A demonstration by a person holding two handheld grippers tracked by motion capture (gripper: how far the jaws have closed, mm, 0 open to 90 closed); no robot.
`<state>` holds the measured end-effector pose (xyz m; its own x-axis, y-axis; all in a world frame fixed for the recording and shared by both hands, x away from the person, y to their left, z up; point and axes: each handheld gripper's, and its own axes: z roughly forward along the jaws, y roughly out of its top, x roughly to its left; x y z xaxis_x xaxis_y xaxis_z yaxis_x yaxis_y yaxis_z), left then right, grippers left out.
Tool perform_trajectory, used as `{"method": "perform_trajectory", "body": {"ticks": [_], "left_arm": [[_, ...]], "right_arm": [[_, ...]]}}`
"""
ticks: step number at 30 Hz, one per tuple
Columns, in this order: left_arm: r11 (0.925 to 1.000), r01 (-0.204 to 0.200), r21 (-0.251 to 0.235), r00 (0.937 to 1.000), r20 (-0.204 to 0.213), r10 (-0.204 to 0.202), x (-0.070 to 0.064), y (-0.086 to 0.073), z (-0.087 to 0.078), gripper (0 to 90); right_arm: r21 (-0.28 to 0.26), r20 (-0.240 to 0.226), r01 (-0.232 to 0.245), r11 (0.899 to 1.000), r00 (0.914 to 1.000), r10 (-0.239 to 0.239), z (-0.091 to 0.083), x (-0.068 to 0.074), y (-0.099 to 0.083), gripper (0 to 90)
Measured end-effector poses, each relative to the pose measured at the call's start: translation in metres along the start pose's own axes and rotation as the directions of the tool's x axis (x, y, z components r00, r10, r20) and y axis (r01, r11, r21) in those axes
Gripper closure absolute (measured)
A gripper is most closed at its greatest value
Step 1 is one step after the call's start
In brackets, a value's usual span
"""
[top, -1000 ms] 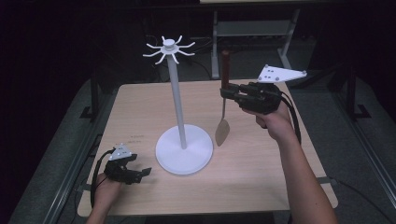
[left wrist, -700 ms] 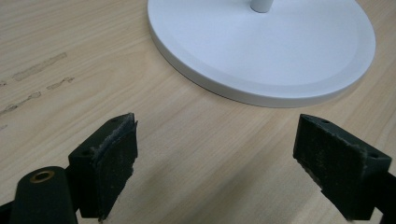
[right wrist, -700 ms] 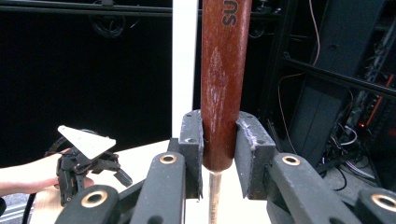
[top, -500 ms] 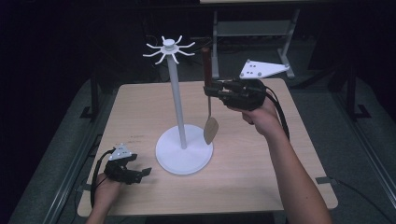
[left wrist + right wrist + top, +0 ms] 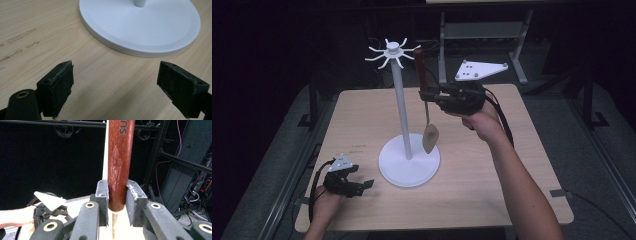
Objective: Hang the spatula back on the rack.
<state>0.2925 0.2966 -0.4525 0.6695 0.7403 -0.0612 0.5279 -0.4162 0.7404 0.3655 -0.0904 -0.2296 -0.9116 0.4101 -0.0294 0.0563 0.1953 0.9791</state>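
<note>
My right gripper (image 5: 428, 95) pinches the spatula's (image 5: 428, 125) dark red handle between its fingers (image 5: 102, 195), holding it upright just beside the white stand's (image 5: 408, 160) pole, while my left gripper (image 5: 362, 186) rests on the surface (image 5: 492, 195), fingers (image 5: 60, 87) spread and empty.

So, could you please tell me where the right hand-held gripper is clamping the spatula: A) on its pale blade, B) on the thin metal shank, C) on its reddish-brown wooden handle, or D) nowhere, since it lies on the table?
C: the right hand-held gripper has its jaws closed on the spatula at the lower end of its reddish-brown handle, blade hanging below.
</note>
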Motion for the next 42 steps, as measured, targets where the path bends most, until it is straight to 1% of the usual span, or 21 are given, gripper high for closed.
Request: {"method": "perform_trajectory", "body": {"ticks": [3, 4, 5, 6, 7, 14, 16, 17, 19, 20, 23, 26, 30, 33, 35, 37, 38, 39, 42], "left_arm": [[1.0000, -0.003, -0.001, 1.0000, 0.000, 0.003, 0.000, 0.000, 0.000, 13.3], [1.0000, -0.003, -0.001, 1.0000, 0.000, 0.003, 0.000, 0.000, 0.000, 13.3], [1.0000, -0.002, -0.001, 1.0000, 0.000, 0.002, 0.000, 0.000, 0.000, 13.3], [1.0000, -0.002, -0.001, 1.0000, 0.000, 0.002, 0.000, 0.000, 0.000, 13.2], [1.0000, 0.000, -0.003, 1.0000, 0.001, 0.000, 0.000, 0.000, 0.000, 13.3], [1.0000, -0.001, -0.003, 1.0000, 0.001, 0.001, 0.000, 0.000, 0.000, 13.3], [1.0000, 0.003, -0.002, 1.0000, 0.001, -0.003, 0.000, 0.000, 0.000, 13.3], [1.0000, -0.008, 0.004, 1.0000, 0.001, 0.008, 0.000, 0.000, 0.000, 13.3], [1.0000, -0.007, 0.004, 1.0000, 0.001, 0.007, 0.000, 0.000, 0.000, 13.3], [1.0000, 0.001, -0.003, 1.0000, 0.002, -0.001, -0.001, 0.000, 0.000, 13.3], [1.0000, 0.007, -0.002, 1.0000, 0.003, -0.007, -0.001, 0.000, 0.001, 13.3], [0.9999, -0.010, 0.008, 0.9999, 0.002, 0.010, -0.001, 0.000, 0.000, 13.3], [0.9998, -0.014, 0.012, 0.9999, 0.002, 0.014, -0.001, 0.001, 0.000, 13.3], [0.9999, -0.008, 0.011, 1.0000, 0.001, 0.008, -0.001, 0.001, 0.001, 13.3], [0.9999, -0.008, 0.010, 1.0000, 0.001, 0.008, -0.001, 0.001, 0.001, 13.2], [0.9999, -0.007, 0.010, 1.0000, 0.001, 0.007, -0.001, 0.001, 0.001, 13.3], [0.9999, -0.007, 0.011, 1.0000, 0.000, 0.007, -0.001, 0.000, 0.001, 13.3], [0.9999, -0.007, 0.011, 1.0000, 0.000, 0.007, -0.001, 0.000, 0.001, 13.3], [0.9999, -0.007, 0.011, 1.0000, 0.000, 0.007, -0.001, 0.000, 0.001, 13.3]], "right_arm": [[0.021, 0.004, 0.006, 1.000, 1.0000, -0.006, 0.010, 0.000, 0.002, 73.5], [0.021, 0.004, 0.006, 1.000, 1.0000, -0.006, 0.010, 0.000, 0.002, 73.5], [0.029, 0.007, 0.010, 1.000, 0.9999, -0.010, 0.015, 0.001, 0.004, 73.5], [0.029, 0.007, 0.010, 1.000, 0.9999, -0.010, 0.015, 0.001, 0.004, 73.5], [0.030, 0.009, 0.010, 0.999, 0.9999, -0.010, 0.019, 0.001, 0.005, 73.4], [0.037, 0.018, 0.003, 0.999, 0.9998, -0.003, 0.022, 0.000, 0.004, 72.2], [0.029, 0.019, -0.003, 1.000, 0.9998, 0.002, 0.019, 0.001, 0.005, 69.7], [0.027, 0.015, -0.002, 1.000, 0.9999, 0.002, 0.018, 0.001, 0.005, 68.3], [0.024, 0.017, -0.009, 1.000, 0.9998, 0.008, 0.015, 0.001, 0.006, 65.0], [0.025, 0.017, -0.013, 1.000, 0.9998, 0.012, 0.013, 0.001, 0.006, 63.4], [0.016, 0.015, -0.020, 1.000, 0.9997, 0.020, 0.010, 0.000, 0.005, 59.6], [0.010, 0.012, -0.041, 0.999, 0.9991, 0.041, 0.003, -0.001, 0.002, 55.4], [0.036, 0.030, -0.059, 0.998, 0.9979, 0.057, -0.007, -0.006, -0.008, 48.7], [0.055, 0.041, -0.070, 0.996, 0.9969, 0.068, -0.012, -0.009, -0.015, 45.6], [0.059, 0.043, -0.075, 0.995, 0.9964, 0.073, -0.014, -0.009, -0.017, 45.2], [0.081, 0.061, -0.081, 0.993, 0.9952, 0.076, -0.020, -0.012, -0.025, 42.8], [0.081, 0.061, -0.081, 0.993, 0.9952, 0.076, -0.020, -0.012, -0.025, 42.8], [0.094, 0.070, -0.089, 0.992, 0.9941, 0.083, -0.023, -0.013, -0.030, 40.7], [0.109, 0.078, -0.095, 0.989, 0.9932, 0.087, -0.026, -0.014, -0.035, 39.4]]}}
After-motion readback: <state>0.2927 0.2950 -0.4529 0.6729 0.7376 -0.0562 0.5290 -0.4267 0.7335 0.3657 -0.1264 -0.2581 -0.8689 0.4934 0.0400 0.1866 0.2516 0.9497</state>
